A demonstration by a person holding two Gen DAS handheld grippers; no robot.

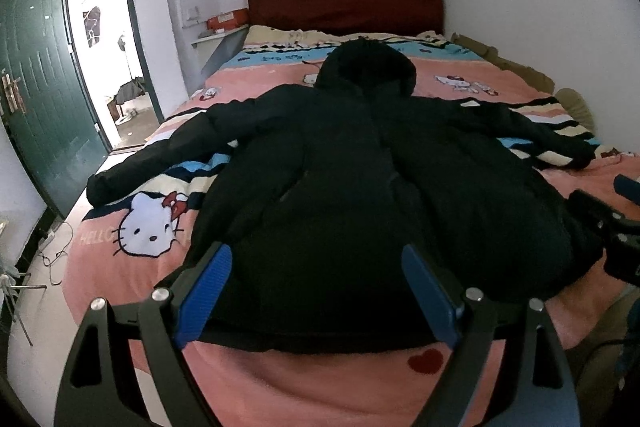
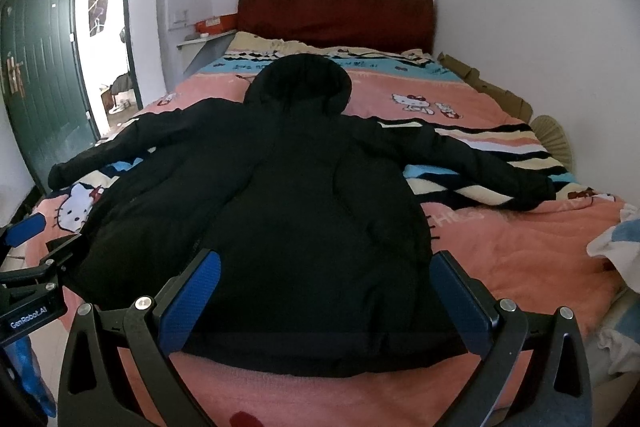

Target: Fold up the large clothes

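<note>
A big black hooded jacket lies spread flat on the bed, hood toward the headboard, both sleeves stretched out to the sides. My left gripper is open, hovering just above the jacket's bottom hem, left of its middle, with nothing between its blue pads. My right gripper is open too, over the hem's right half. In the left wrist view the right gripper shows at the right edge. In the right wrist view the left gripper shows at the left edge.
The bed carries a pink cartoon-cat blanket. A dark red headboard stands against the white wall. On the left a green door is open, and cables lie on the floor. Crumpled cloth lies at the bed's right edge.
</note>
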